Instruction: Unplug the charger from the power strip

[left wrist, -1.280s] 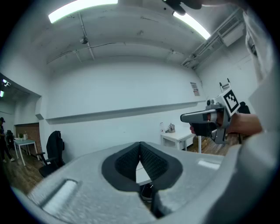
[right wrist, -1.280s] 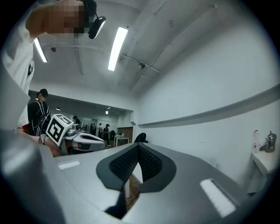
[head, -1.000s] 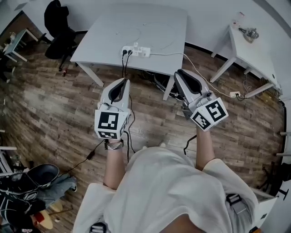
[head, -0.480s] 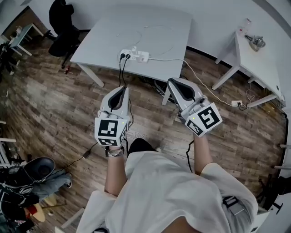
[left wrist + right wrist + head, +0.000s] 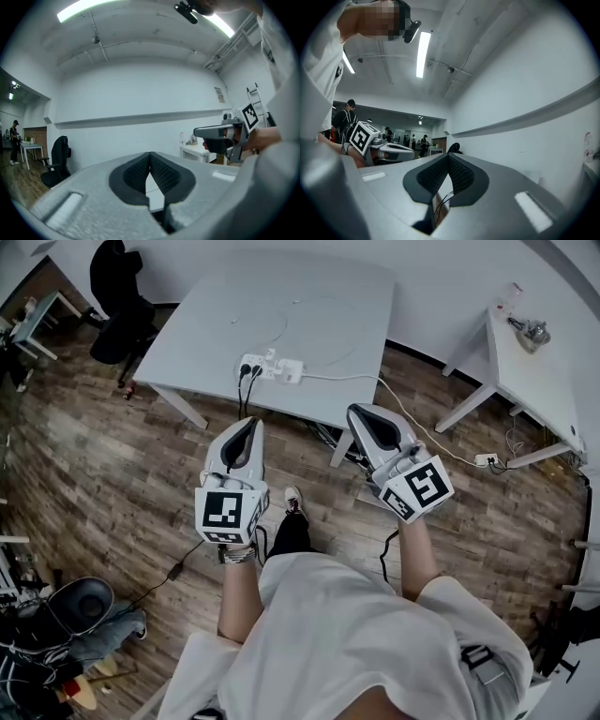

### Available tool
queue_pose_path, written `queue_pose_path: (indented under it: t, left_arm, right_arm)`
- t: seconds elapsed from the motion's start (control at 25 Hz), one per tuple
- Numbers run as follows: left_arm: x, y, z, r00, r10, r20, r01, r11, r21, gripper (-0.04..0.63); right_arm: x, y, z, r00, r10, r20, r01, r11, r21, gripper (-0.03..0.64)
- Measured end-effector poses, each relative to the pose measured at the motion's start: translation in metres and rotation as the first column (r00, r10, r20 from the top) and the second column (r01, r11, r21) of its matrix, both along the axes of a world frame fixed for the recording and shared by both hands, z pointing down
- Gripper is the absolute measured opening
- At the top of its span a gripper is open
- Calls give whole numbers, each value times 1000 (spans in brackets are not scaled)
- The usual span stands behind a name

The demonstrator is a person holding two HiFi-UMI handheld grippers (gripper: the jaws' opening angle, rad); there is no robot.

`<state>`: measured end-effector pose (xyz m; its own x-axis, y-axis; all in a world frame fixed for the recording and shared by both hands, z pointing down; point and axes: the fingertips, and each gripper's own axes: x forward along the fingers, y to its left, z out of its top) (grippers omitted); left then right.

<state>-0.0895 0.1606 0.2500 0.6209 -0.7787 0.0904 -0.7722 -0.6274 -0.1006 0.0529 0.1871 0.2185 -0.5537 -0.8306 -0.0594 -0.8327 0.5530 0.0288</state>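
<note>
A white power strip [image 5: 272,367] lies near the front edge of the grey table [image 5: 328,352] in the head view. Two black plugs [image 5: 247,371] sit in its left end, with cords hanging down. A small white charger [image 5: 277,357] seems to sit on top of it, too small to make out. My left gripper [image 5: 246,423] and right gripper [image 5: 361,413] are held level in front of the table, short of the strip. Both are shut with nothing between the pads, as the left gripper view [image 5: 150,154] and right gripper view [image 5: 449,157] show.
A black office chair [image 5: 117,296] stands left of the table and a small white side table [image 5: 525,362] to the right. A white cord [image 5: 412,418] runs to a floor socket [image 5: 485,460]. Bags and a helmet [image 5: 66,615] lie at lower left. Cables hang under the table.
The person has stepped toward the table, which now sits nearer below both grippers. Both grippers have moved forward and slightly down, staying shut. A foot now shows between the arms.
</note>
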Motion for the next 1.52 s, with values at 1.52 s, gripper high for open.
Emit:
queue_pose_path:
  t: [1.52]
  left_arm:
    - [45,-233,95,995,98,28,-90,974,-209,29]
  right_arm:
    - [-10,-254,106,999,-37,-30,27,963,-268,2]
